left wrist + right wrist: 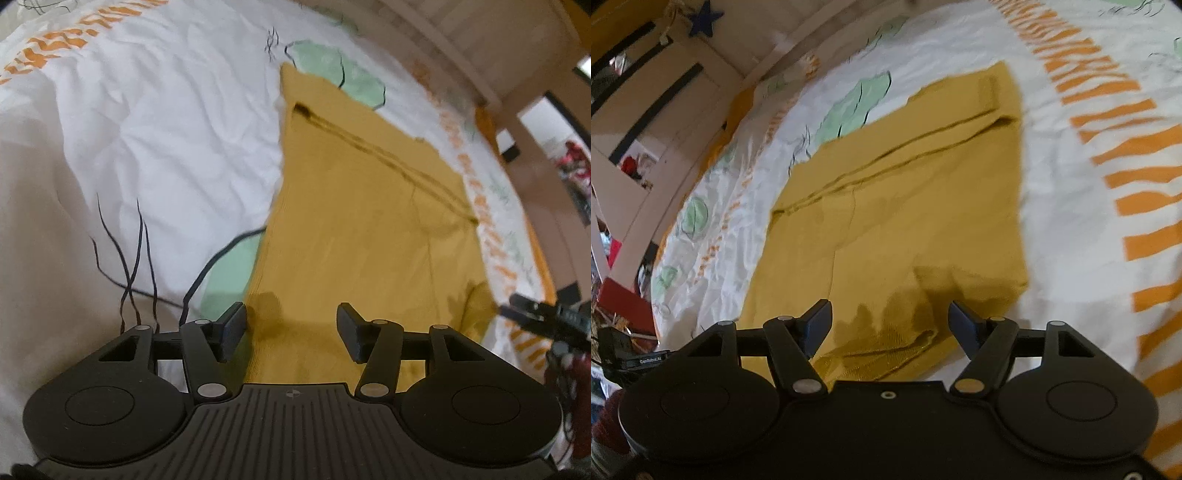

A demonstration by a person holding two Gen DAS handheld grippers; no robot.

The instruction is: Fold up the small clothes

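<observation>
On the left, the left gripper (291,330) is held low over the near edge of a mustard-yellow garment (354,229), which is spread flat on a white bedspread (166,129) printed with orange stripes and green leaves. Its jaws are parted, and no cloth is pinched between them; only the near hem is seen through the gap. A dark seam or fold line (388,155) is seen running away toward the far right of the cloth.

Further right, the right gripper (890,328) is likewise spread apart above the garment's near right corner, where a small doubled-over flap (886,347) lies just below the fingertips, apparently untouched.

The garment appears already folded at least once, so the step in hand is judged to be a release or a fresh grasp at the near edge. For a clean fold, both near corners should be taken at matching points, all layers should be caught together, and the rumpled flap should be smoothed first so that no crease is trapped.
</observation>
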